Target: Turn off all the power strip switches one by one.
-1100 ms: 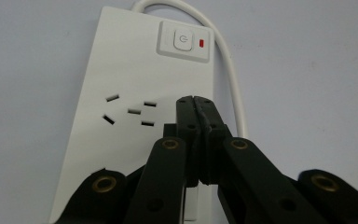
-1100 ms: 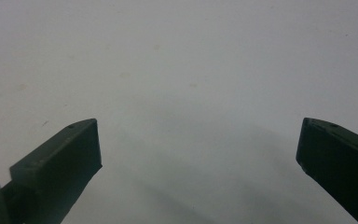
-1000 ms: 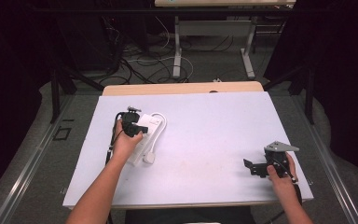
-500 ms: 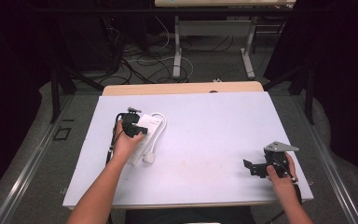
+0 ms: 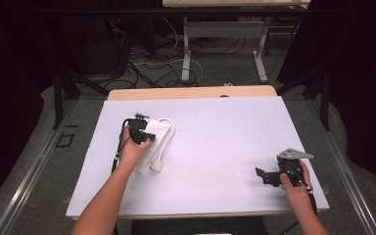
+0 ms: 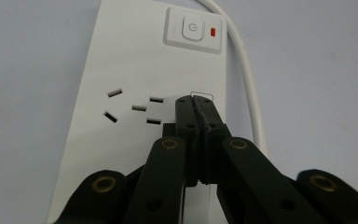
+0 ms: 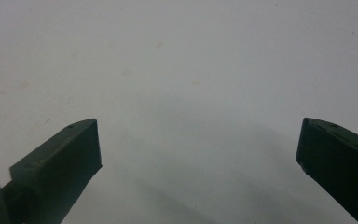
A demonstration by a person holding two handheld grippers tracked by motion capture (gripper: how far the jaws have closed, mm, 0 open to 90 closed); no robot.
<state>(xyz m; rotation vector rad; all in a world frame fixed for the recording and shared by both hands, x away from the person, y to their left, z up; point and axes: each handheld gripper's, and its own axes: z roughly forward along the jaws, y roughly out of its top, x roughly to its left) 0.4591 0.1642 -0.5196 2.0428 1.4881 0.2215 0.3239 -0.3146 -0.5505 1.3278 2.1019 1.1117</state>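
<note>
left gripper working over the power strip

the power strip (image 5: 152, 142) is lying on the left part of the white table (image 5: 215, 147), its white cord (image 5: 169, 128) looping round beside it and its plug (image 5: 156, 166) resting at the near end. the left gripper (image 5: 138, 128) is hovering right over the strip, and in the left gripper view the left gripper (image 6: 196, 100) is showing its jaws pressed together with nothing between them, their tips pointing down at the strip's face just beside a group of socket slots (image 6: 133, 108). whether the tips are touching the plastic cannot be told. farther along the strip sits the switch (image 6: 192, 27), with a small red light (image 6: 213, 31) beside it.

the right gripper (image 5: 267, 176) is waiting well apart near the table's right front edge, its jaws spread wide over bare table.

this is looking like the step of lining closed tips up to press something on the strip, probably the switch. the next move is calling for sliding the tips forward along the strip until they are over the button, then pushing straight down without shoving the strip sideways.
</note>
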